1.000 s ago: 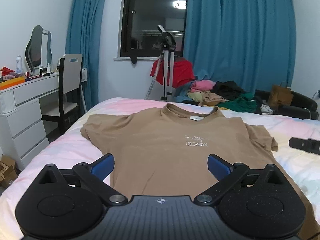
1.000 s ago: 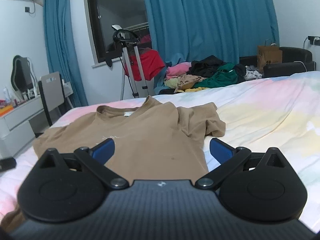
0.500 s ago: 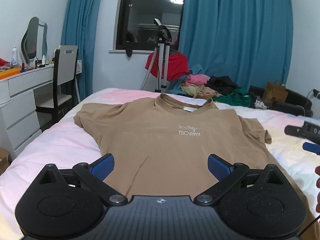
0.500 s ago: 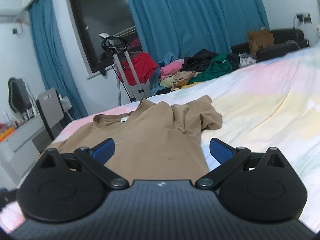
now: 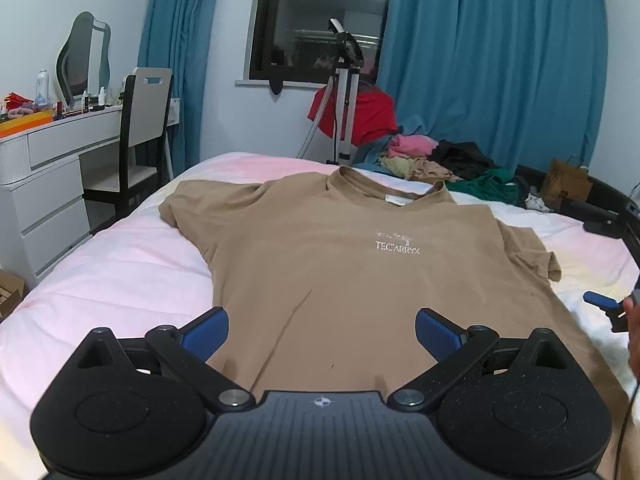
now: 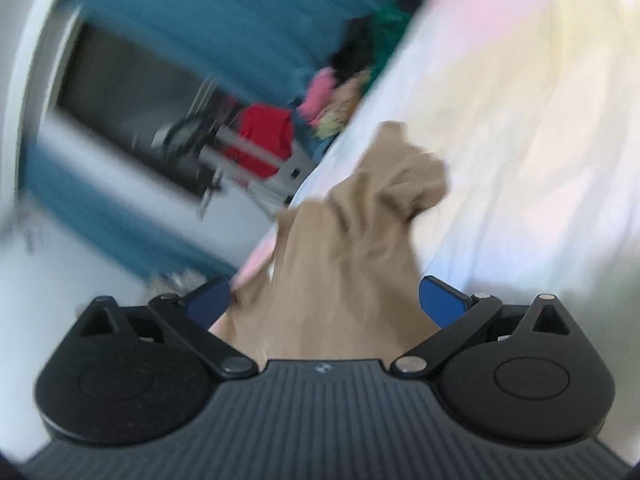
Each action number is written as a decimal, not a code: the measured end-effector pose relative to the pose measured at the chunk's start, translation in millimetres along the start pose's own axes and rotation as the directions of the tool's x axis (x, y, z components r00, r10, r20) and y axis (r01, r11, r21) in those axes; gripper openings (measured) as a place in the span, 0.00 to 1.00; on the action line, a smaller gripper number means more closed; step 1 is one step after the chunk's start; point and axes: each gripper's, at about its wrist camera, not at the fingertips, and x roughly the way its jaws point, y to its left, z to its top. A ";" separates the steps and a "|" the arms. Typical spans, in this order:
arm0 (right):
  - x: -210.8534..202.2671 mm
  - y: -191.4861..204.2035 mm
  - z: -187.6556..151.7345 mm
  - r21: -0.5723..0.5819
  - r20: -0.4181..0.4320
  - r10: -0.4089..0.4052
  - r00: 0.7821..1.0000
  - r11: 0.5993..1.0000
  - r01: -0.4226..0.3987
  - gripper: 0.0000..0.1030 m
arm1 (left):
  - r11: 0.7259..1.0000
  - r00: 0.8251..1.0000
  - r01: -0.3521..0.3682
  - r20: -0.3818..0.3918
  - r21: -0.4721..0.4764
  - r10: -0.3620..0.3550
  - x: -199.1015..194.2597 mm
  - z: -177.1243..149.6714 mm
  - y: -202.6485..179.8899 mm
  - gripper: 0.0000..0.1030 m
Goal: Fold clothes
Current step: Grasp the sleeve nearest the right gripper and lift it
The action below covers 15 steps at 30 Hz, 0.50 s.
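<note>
**Both grippers over the hem end of the tan shirt, jaws wide**

Here is the left gripper [image 5: 322, 330], level and square to the bed [image 5: 120, 272], pointing straight up the length of the tan T-shirt [image 5: 360, 264]. Its jaws stand wide apart, blue pads [image 5: 205, 331] showing on either side, nothing between them but the shirt's lower part lying beneath. The shirt is spread face up on the pink-and-white bedcover, collar at the far end, white chest lettering readable, the left sleeve lying flat and the right sleeve bunched at its end.

Over at the right edge of the left wrist view, a sliver of the right gripper [image 5: 600, 302] shows one blue tip beside the shirt's side seam, with a bit of a person's hand [image 5: 634, 320] at the frame edge.

The right wrist view is heavily blurred and rolled hard to one side: the room sits on a slant, the bed running diagonally. The right gripper [image 6: 324, 300] has its jaws spread wide too, and the T-shirt [image 6: 348, 264] fills the gap between them, the rumpled sleeve ahead. Whether the fabric touches the pads, I cannot tell.

In the background, a white desk [image 5: 72, 136] with a chair [image 5: 140, 128], blue curtains [image 5: 500, 60] and a heap of clothes [image 5: 440, 160].
</note>
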 end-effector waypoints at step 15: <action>112.3 -36.3 33.5 0.167 -0.008 0.091 0.996 0.982 -0.089 0.98 | 0.995 0.995 0.073 0.056 0.065 -0.077 34.8 -4.7 -23.7 0.98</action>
